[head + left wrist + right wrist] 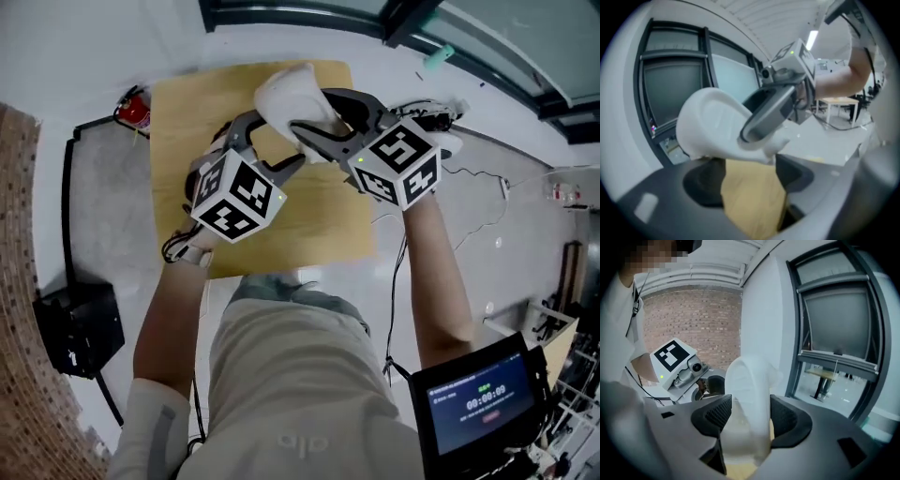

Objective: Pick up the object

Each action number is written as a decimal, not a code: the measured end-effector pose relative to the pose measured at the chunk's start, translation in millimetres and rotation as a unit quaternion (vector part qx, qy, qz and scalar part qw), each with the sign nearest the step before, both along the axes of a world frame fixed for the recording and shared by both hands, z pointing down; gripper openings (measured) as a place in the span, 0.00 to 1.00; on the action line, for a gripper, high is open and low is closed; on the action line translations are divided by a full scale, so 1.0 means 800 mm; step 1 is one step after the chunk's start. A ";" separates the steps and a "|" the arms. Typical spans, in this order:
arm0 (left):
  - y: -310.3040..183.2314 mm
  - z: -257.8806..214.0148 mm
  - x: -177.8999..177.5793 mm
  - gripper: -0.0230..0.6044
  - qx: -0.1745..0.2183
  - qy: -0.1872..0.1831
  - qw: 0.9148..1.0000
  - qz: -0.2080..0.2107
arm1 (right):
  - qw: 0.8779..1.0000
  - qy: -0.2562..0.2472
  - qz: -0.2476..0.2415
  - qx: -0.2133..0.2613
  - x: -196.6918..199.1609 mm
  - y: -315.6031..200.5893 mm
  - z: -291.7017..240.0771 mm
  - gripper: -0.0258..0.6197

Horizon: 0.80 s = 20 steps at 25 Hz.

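A white, curved, shoe-shaped object (289, 94) hangs in the air above the wooden table (187, 122). My right gripper (314, 117) comes in from the right and is shut on it. In the right gripper view the object (747, 390) stands upright, squeezed between both pads. My left gripper (277, 139) comes from the left with its jaws wide, and the object's broad end (712, 126) lies across their tips. One right finger (764, 117) lies over the object in the left gripper view. The tabletop shows below, between the left jaws.
A red fire extinguisher (134, 111) lies on the floor at the table's left corner. A black box (80, 328) stands by the brick wall on the left. Cables (473, 178) run over the floor on the right, and a tablet screen (478, 403) sits at lower right.
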<state>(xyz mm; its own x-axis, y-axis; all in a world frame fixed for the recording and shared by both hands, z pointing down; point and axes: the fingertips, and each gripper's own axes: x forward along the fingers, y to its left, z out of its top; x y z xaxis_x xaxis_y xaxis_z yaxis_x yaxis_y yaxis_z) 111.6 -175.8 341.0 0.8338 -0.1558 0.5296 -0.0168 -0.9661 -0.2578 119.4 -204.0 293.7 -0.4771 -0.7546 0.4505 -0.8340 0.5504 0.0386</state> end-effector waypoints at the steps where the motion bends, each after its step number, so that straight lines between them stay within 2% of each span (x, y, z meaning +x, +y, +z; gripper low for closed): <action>1: 0.007 -0.018 0.010 0.56 0.009 0.005 1.000 0.007 | 1.000 0.003 0.008 0.013 0.010 0.009 -0.019 0.44; 4: 0.034 -0.074 0.035 0.56 0.052 0.020 0.998 0.038 | 0.997 0.008 0.039 0.061 0.035 0.041 -0.079 0.44; 9: 0.081 -0.145 0.072 0.56 0.114 0.035 0.989 0.086 | 0.987 0.021 0.087 0.133 0.071 0.099 -0.154 0.44; 14: 0.110 -0.163 0.091 0.56 0.141 0.042 0.982 0.117 | 0.979 0.014 0.112 0.169 0.090 0.133 -0.174 0.44; 20: 0.115 -0.173 0.081 0.56 0.163 0.036 0.978 0.122 | 0.974 0.005 0.122 0.191 0.082 0.140 -0.184 0.44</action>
